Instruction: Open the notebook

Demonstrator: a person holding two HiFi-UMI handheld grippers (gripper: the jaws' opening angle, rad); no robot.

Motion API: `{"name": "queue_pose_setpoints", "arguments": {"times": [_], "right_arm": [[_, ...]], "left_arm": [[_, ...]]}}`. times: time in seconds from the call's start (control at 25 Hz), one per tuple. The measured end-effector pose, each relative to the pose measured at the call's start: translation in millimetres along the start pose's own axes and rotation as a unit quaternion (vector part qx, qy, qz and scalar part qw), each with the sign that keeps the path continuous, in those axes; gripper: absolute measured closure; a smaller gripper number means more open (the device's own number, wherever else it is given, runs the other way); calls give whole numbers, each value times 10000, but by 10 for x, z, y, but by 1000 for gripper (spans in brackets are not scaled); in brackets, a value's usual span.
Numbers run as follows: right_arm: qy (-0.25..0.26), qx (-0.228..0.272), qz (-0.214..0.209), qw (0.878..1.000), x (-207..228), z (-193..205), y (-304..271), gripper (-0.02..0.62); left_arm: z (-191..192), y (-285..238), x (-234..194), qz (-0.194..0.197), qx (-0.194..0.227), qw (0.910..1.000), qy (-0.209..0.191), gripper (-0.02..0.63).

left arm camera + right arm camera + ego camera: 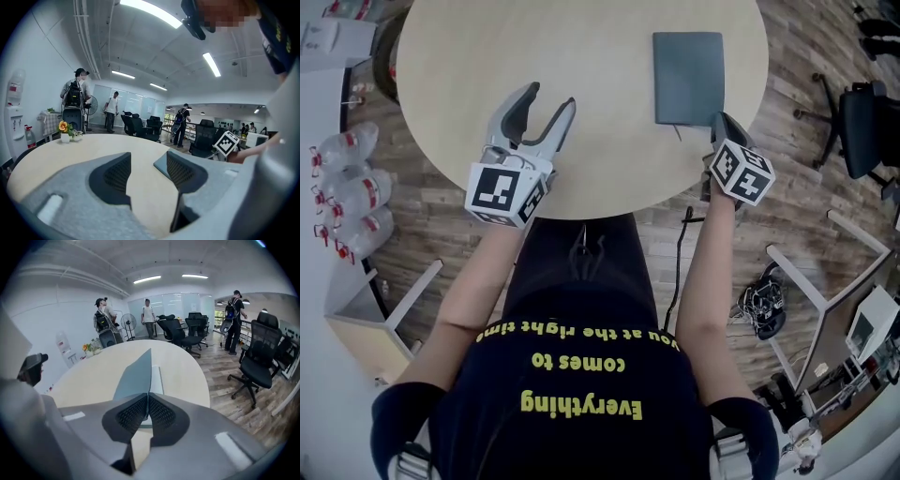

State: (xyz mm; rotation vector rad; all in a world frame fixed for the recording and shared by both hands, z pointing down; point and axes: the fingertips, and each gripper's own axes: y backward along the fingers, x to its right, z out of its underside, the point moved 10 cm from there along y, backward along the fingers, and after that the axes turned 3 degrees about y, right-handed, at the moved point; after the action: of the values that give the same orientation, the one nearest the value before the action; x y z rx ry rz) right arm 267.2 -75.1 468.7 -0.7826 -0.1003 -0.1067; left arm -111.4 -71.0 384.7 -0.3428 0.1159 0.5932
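Note:
A grey notebook (688,77) lies on the round beige table (450,84), toward its right side. My right gripper (719,127) sits at the notebook's near right corner. In the right gripper view its jaws (148,401) are pressed together on the edge of the grey cover (136,376), which stands lifted off the white pages (157,378). My left gripper (551,98) hovers over the table to the left of the notebook, jaws wide apart and empty. In the left gripper view the notebook (161,165) shows between the open jaws (147,173), farther along the table.
A small pot with a yellow flower (64,133) stands at the table's far edge. Water bottles (352,187) lie on the floor to the left. Black office chairs (862,122) stand to the right, and several people (75,96) are in the room beyond.

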Motion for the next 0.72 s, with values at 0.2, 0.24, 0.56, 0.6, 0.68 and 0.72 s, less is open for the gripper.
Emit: {"name": "queue_pose_setpoints", "arguments": {"times": [0.2, 0.24, 0.56, 0.6, 0.68, 0.72], "right_arm": [[-388, 409, -428, 9975, -120, -76, 167, 572], [-379, 465, -495, 9970, -165, -94, 199, 572], [175, 627, -997, 9929, -790, -216, 344, 572], [273, 622, -1073, 9919, -880, -227, 344, 572], [423, 602, -1255, 9894, -1056, -248, 326, 572], [483, 579, -1352, 9879, -1144, -253, 311, 572]], "left_arm": [[-46, 79, 8, 47, 48, 10000, -50, 365], [-51, 88, 6, 57, 56, 10000, -43, 365], [-135, 142, -74, 79, 178, 9998, -43, 365], [-150, 145, -90, 71, 194, 9998, -45, 365], [-179, 152, -126, 44, 226, 9997, -36, 365], [-192, 158, -143, 26, 241, 9997, -29, 365]]}}
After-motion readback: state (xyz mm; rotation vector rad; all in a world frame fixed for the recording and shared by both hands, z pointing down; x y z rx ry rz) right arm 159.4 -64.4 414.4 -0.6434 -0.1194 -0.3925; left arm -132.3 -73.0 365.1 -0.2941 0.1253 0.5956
